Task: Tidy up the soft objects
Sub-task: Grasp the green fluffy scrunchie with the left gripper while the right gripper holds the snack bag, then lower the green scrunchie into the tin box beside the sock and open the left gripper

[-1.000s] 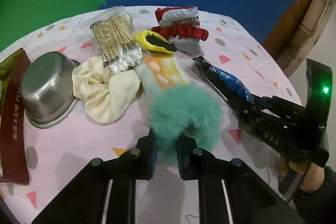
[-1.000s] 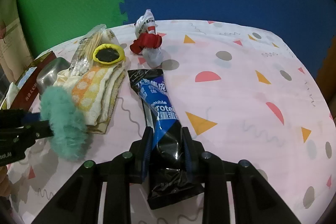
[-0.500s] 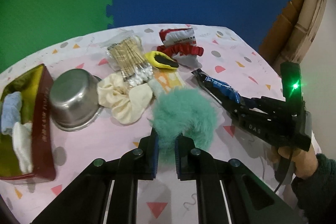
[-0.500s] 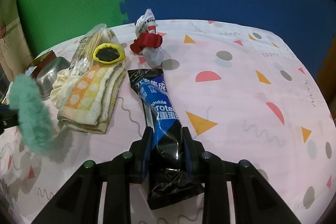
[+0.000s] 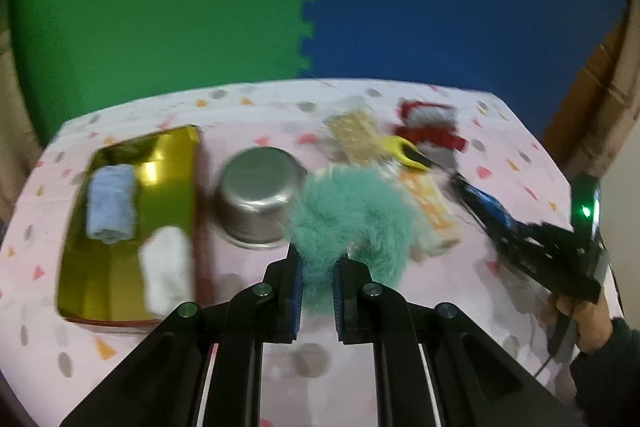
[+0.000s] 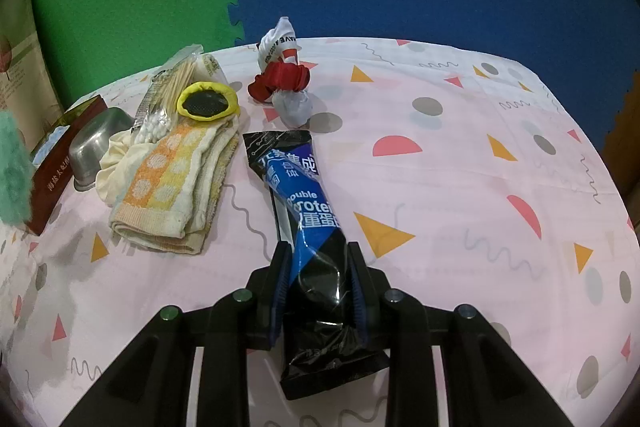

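Right of the gold box (image 5: 100,279), left gripper (image 5: 316,291) clenches the teal scrunchie (image 5: 352,211) — presumably bound for that box; right gripper (image 6: 320,291) pins the wrapper (image 6: 308,211) — likely clearing it.

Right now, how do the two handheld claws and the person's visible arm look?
Both claws, left claw and right claw, are matte black, with angular linkage arms, silver round bolts and blue pads on the fingers. Seen from the left wrist camera, the right tool's body carries a glowing green light, and a thin black cable hangs below the hand. The person wears a dark sleeve.
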The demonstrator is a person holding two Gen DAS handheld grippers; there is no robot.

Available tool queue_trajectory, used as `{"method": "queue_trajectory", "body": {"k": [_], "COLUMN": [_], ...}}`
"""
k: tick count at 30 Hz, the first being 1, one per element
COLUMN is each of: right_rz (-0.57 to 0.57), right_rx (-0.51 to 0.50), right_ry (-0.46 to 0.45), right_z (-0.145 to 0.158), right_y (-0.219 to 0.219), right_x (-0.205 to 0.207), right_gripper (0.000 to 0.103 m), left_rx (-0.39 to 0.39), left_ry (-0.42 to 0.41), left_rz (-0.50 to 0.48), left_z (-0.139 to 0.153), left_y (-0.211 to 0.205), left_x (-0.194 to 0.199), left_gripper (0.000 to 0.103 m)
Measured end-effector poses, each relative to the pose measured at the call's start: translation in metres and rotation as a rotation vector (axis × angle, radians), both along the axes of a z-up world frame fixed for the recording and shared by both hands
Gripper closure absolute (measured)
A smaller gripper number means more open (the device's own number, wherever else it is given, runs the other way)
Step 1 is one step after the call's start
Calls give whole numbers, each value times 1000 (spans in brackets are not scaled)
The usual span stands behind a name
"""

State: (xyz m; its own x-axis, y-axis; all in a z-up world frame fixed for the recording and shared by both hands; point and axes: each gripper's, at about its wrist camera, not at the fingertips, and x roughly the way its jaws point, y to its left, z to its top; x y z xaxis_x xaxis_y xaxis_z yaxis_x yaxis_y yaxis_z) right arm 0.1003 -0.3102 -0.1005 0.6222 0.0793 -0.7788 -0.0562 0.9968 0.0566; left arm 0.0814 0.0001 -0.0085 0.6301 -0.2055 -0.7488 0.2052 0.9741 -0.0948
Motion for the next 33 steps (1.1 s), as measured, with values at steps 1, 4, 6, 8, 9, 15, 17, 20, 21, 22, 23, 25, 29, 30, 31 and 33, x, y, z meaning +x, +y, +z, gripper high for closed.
{"method": "queue_trajectory", "body": {"k": [1,4,6,8,9,15,17,20,21,22,23,25,29,30,31,33], "right_rz": [0,0,0,0,0,0,1,2,2,2,2,2,2,2,2,2], "right_rx": [-1,0,-1,0,0,-7,-8,-9,-9,-9,-9,-9,-9,-10,-10,-10], "right_ry": [0,0,0,0,0,-1,0,0,0,0,0,0,0,0,0,-1], "right_z": [0,0,0,0,0,0,0,0,0,0,0,0,0,0,0,0], "right_y": [0,0,0,0,0,1,0,0,0,0,0,0,0,0,0,1], "right_x": [0,0,0,0,0,0,1,0,0,1,1,1,0,0,0,0], "right_gripper": [75,75,75,75,75,75,75,75,75,75,75,75,75,75,75,75], "left_rx": [1,8,17,28,34,102,118,134,143,147,144,150,142,143,145,153], "left_ry": [-3,-19,-25,-30,-29,-12,12,53,64,76,88,107,122,124,126,126], "left_rz": [12,71,109,151,167,273,300,320,332,341,347,368,387,387,385,379], "left_z": [2,11,15,18,18,9,0,-18,-23,-28,-34,-41,-50,-51,-52,-55], "left_y": [6,33,51,69,77,121,133,144,148,152,156,162,173,173,174,174], "left_x": [1,3,5,9,10,22,26,29,30,31,31,33,37,39,40,43], "left_gripper": [92,92,92,92,92,92,92,92,92,92,92,92,92,92,92,90]}}
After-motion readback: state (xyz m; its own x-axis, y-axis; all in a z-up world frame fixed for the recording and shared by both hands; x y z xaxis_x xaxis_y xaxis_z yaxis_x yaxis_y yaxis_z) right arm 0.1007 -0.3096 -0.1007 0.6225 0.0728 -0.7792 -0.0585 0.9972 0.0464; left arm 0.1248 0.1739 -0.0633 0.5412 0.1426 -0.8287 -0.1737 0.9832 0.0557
